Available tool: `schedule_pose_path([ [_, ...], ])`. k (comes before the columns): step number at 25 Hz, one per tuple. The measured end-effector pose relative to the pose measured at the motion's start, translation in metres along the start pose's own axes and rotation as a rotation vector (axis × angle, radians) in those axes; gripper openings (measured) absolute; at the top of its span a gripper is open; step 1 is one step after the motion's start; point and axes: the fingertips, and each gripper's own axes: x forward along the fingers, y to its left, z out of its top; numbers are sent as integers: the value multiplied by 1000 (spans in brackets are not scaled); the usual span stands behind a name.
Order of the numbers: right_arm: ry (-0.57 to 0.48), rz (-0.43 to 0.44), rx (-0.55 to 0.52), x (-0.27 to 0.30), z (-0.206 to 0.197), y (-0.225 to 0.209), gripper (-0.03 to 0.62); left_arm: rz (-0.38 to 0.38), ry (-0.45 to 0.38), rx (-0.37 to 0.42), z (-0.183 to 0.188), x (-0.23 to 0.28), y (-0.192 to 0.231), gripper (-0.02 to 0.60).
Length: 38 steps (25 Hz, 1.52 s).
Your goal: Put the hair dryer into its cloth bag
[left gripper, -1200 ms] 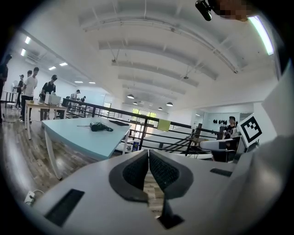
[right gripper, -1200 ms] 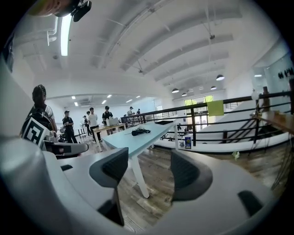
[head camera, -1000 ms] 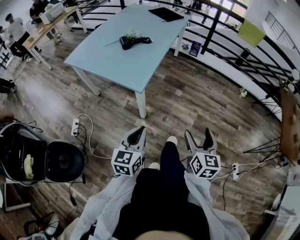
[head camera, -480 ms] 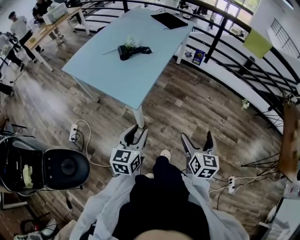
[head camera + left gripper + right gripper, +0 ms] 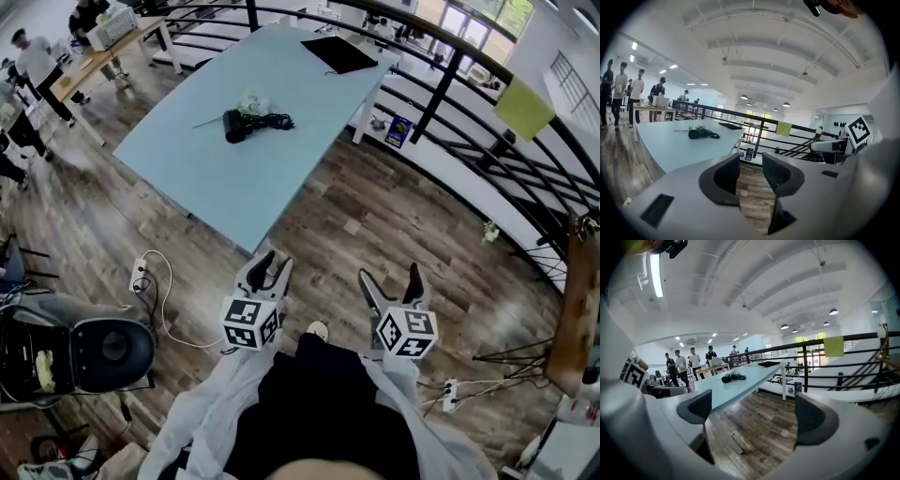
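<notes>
Floor: wooden planks [image 5: 375, 206] lie under and ahead of both grippers.
Table: the pale blue table [image 5: 216, 173] stands ahead of both grippers, more to the left gripper's side. Its near corner lies a little beyond the left gripper's tips.
Railing: a black railing [image 5: 441, 66] runs past the table's far end and curves round the right gripper's outer side.
Person: dark trousers [image 5: 323, 394] and one shoe [image 5: 318, 330] show between and behind the two grippers.
Flat black thing: it [image 5: 339, 53] lies at the table's far end, well beyond everything else. It may be the cloth bag, but I cannot tell from here.
Hair dryer: the dark hair dryer [image 5: 234, 125] lies on its side about midway along the table top, well ahead of both grippers and out of reach.
Cord: its black cord [image 5: 274, 120] is bunched against the dryer on the right gripper's side.
Pale bundle: a crumpled pale thing [image 5: 251, 100] sits just beyond the dryer, too small to name.
Left gripper: the left gripper [image 5: 274, 262] has its jaws a narrow gap apart, with only floor between them.
Right gripper: the right gripper [image 5: 389, 277] is spread wide and holds nothing.
Step in hand: this looks like the approach to the table. Nothing is held and the dryer is untouched, so the task is at its very start.
Next move:
- The gap to the table has to close until the dryer sits between a gripper's tips.
- The left jaws look too narrow for the dryer's body, so they would probably need to widen.
- The bag has to be found and its mouth held open.
- The loose cord is likely to trail.
</notes>
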Motion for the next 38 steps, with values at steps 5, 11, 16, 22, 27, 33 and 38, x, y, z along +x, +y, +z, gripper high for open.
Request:
schedule_pose_path([
  [5,7,47,0,21,2,-17,534,14,-3,22,-1,27,-5,156],
  [11,19,38,17,19,-7,-34,529,9,10,31,-8,35,-15,156],
  [16,35,16,42,16,-17,-42,529,12,34,23,-17,37,-18,156],
  [22,39,1,45,27,-14,-54,529,-4,36,26,-16,56,-21,156],
  [27,47,7,46,57,-2,-65,528,-5,52,15,-10,93,-10,156],
  [33,73,-7,49,113,19,-80,529,-22,74,3,6,154,15,156],
  [38,64,11,34,152,41,-103,529,-14,57,-1,20,200,21,156],
])
